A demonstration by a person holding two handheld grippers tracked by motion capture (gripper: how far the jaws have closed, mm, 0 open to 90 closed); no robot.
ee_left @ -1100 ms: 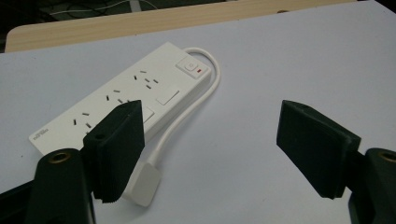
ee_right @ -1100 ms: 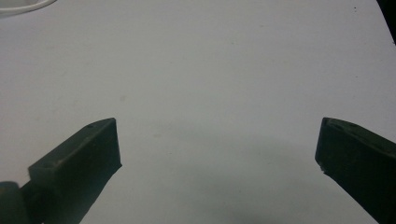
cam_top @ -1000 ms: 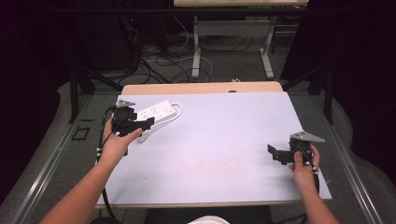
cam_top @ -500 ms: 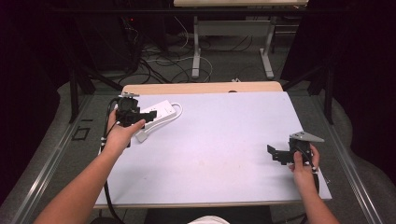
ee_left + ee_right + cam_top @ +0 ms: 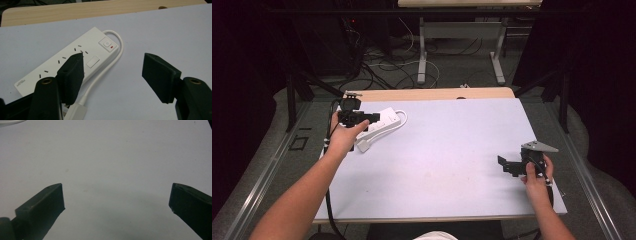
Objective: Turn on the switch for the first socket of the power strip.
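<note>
The power strip (image 5: 75, 62) lies ungrasped on the counter (image 5: 452, 150) just beyond the left claw (image 5: 117, 75), whose jaws, just narrowing, gape empty.

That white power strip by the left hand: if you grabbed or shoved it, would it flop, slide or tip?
The power strip looks like a rigid plastic bar lying flat, so it probably would not bend or tip. Its smooth shell on the smooth table suggests it would slide easily. The looped cord seems bendy and would likely trail and tug behind it.
</note>
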